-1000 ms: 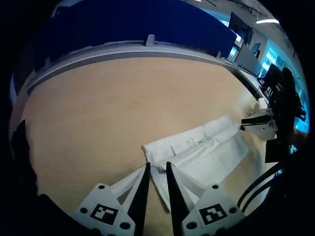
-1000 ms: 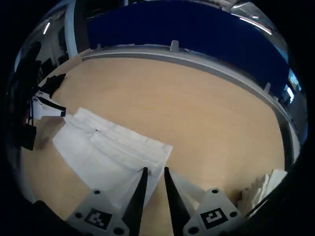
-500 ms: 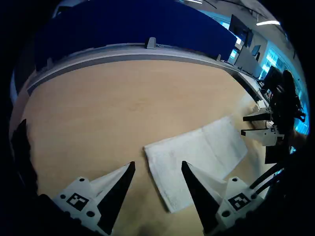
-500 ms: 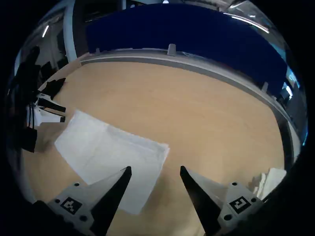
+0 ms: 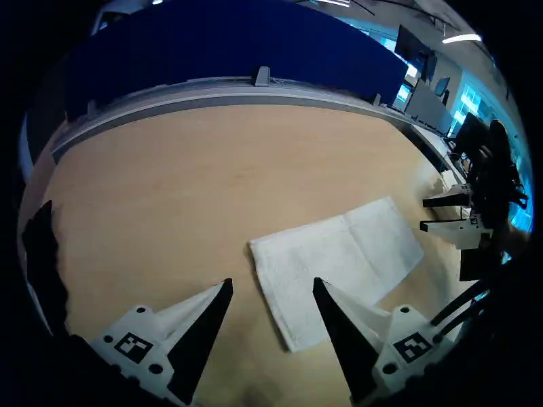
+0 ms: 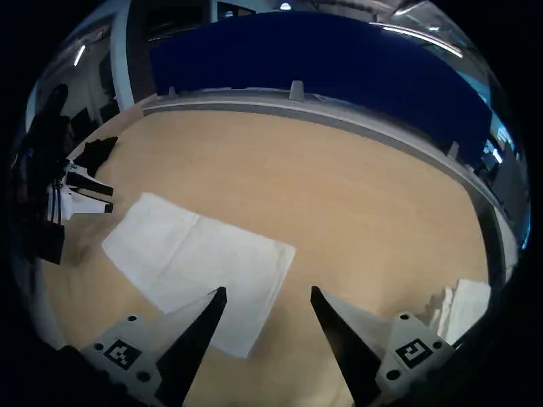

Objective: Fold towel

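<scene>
Since a second ago, both grippers have let go of the towel (image 5: 336, 261), and it has settled flat. The left gripper (image 5: 270, 281) has its fingers spread wide, with one short edge of the towel lying between them. The right gripper (image 6: 266, 290) is just as wide at the opposite edge. The white towel lies folded on the wooden table (image 5: 170, 183), a crease across its middle. A blue partition (image 5: 224, 41) runs behind the table. A pile of white cloth (image 6: 468, 305) sits well apart from the towel.

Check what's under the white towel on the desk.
The towel lies flat on the wooden tabletop; wood shows around its edges. No bulge hints at anything beneath, but the patch it covers is hidden.
</scene>
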`<state>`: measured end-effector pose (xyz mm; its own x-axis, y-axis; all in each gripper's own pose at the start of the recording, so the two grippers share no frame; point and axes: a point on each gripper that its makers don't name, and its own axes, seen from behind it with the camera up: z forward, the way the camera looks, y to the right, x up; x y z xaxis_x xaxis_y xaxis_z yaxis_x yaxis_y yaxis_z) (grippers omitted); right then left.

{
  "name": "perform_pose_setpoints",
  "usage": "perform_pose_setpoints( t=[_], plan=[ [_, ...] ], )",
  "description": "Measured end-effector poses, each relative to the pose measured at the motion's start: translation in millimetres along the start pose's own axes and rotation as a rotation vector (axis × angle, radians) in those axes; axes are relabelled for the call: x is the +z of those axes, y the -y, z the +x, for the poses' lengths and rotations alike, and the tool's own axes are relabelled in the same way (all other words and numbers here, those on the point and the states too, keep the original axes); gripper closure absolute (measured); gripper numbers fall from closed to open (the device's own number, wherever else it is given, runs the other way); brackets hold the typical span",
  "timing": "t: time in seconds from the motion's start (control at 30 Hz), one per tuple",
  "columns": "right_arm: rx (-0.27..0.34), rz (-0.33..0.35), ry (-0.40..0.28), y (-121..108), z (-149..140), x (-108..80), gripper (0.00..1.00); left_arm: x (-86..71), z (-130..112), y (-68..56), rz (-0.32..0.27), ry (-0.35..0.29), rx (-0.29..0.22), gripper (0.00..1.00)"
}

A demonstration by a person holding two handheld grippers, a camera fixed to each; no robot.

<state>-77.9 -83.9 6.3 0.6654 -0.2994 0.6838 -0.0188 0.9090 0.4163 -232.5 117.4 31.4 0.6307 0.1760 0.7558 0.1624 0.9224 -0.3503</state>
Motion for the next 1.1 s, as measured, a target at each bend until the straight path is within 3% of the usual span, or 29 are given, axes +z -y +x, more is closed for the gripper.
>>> perform_pose_setpoints(
  t=[0.5,1.1],
  plan=[
    [0.02,-0.001,-0.005,7.4,-28.9,-33.4,0.04,-42.9,-46.5,-1.0,0.085,-0.007,-0.056,0.13],
    [-0.236,0.131,0.103,37.3,-57.3,-26.4,0.04,-101.2,-75.0,12.0,0.182,-0.06,-0.162,0.13]
  ],
)
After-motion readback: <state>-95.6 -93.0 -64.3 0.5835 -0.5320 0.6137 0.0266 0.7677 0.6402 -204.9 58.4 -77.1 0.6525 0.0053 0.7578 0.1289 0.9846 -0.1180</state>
